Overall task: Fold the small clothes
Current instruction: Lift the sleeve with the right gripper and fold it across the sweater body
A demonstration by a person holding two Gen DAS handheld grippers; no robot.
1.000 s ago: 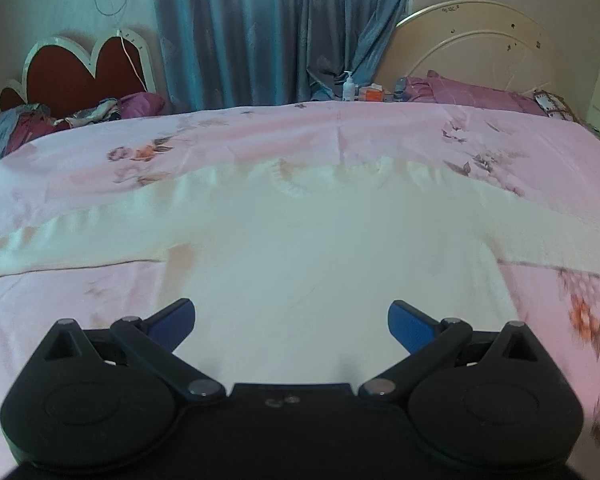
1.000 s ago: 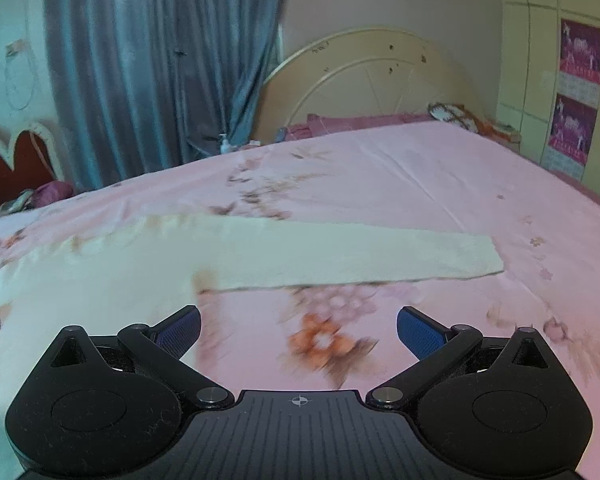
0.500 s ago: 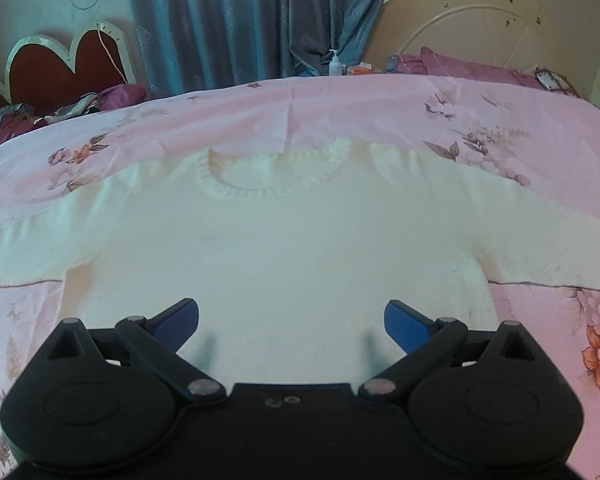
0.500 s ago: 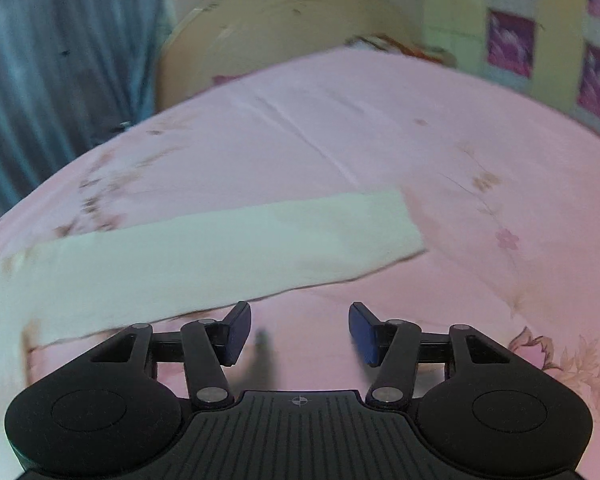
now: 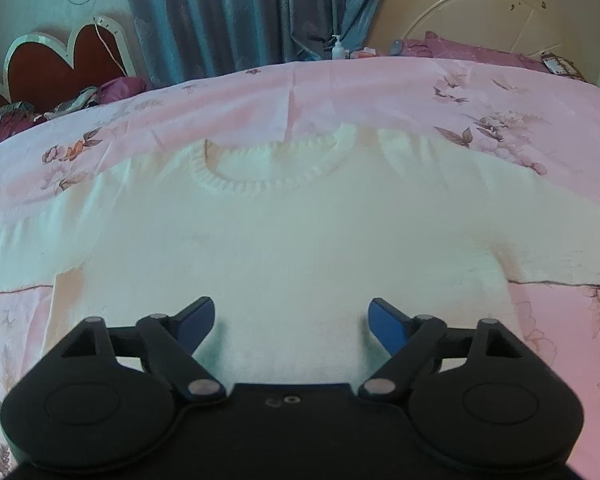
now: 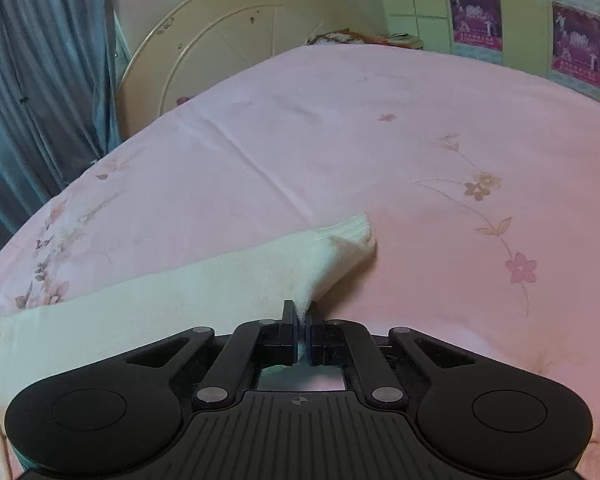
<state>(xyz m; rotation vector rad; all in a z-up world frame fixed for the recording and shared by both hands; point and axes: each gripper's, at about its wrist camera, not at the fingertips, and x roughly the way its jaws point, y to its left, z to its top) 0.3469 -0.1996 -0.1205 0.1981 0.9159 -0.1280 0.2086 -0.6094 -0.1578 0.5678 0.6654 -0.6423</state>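
On the bed, right gripper (image 6: 302, 330) jaws pinch the sweater (image 6: 220, 280) sleeve; left gripper (image 5: 291, 320) jaws are closing, empty.

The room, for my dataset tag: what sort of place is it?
Most likely a home bedroom: a white sweater lies on a bed with a pink floral sheet, a rounded headboard behind it, and blue curtains.

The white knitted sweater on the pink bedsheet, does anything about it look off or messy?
Mostly no: the white knitted sweater lies flat on the pink floral bedsheet. Only its sleeve cuff is bunched, pinched in the shut right gripper.
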